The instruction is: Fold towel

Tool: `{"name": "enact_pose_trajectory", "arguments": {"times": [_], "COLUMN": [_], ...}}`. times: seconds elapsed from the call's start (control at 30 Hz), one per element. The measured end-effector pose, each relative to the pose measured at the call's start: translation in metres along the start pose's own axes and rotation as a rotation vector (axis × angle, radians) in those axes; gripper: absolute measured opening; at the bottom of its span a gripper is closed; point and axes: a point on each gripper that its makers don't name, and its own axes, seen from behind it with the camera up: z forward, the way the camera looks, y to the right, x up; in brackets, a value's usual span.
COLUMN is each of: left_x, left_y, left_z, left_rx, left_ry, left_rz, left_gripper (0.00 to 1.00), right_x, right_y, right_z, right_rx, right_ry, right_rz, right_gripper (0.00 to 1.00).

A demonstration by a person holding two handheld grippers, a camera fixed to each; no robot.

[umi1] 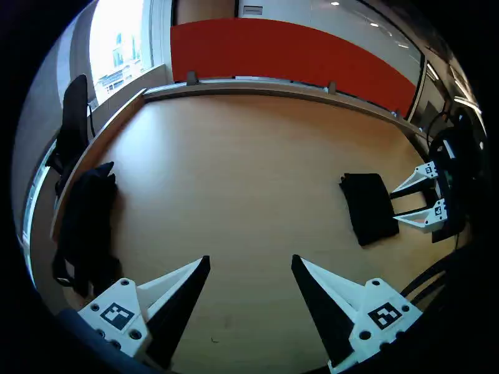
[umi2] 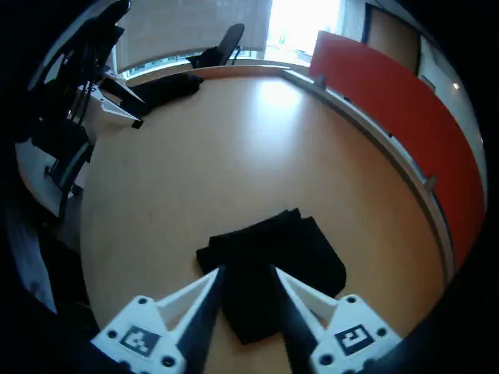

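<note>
Wide apart, the left tongs [umi1: 249, 258] are hanging over the bare wooden table [umi1: 237, 162], gripping nothing. I am seeing the right tongs [umi2: 246, 271] standing narrower but open, their fingers lying over the near edge of the folded black towel [umi2: 280, 249], which is resting flat on the table; contact I cannot tell.

Left gripper view is riding the left tool [umi1: 249, 258], looking across the worktop [umi1: 237, 162] toward the red partition [umi1: 280, 50], with the black towel [umi1: 369, 209] well off to the right. Right gripper view is riding the right tool [umi2: 247, 268], looking down close over that towel and facing the window [umi2: 299, 25]. Both are sharing worktop, towel and partition.
</note>
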Motion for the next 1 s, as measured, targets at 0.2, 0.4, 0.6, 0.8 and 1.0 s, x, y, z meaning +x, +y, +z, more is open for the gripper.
{"name": "enact_pose_trajectory", "arguments": {"times": [0.2, 0.4, 0.6, 0.8, 1.0], "left_x": [0.004, 0.009, 0.011, 0.011, 0.01], "left_y": [0.004, 0.009, 0.011, 0.012, 0.014], "left_z": [0.001, 0.003, 0.003, 0.003, 0.004], "left_rx": [-0.007, -0.013, -0.015, -0.016, -0.016], "left_ry": [0.004, 0.008, 0.01, 0.009, 0.009], "left_rz": [0.006, 0.015, 0.019, 0.021, 0.022], "left_gripper": [0.97, 0.97, 0.97, 0.97, 0.97], "right_x": [-0.003, -0.011, -0.029, -0.044, -0.055], "right_y": [0.011, 0.014, 0.014, 0.015, 0.015], "right_z": [-0.005, -0.007, -0.01, -0.014, -0.018], "right_rx": [-0.033, -0.043, -0.049, -0.057, -0.063], "right_ry": [0.009, 0.008, -0.014, -0.029, -0.039], "right_rz": [0.033, 0.063, 0.08, 0.102, 0.116], "right_gripper": [0.75, 0.75, 0.75, 0.75, 0.75]}}
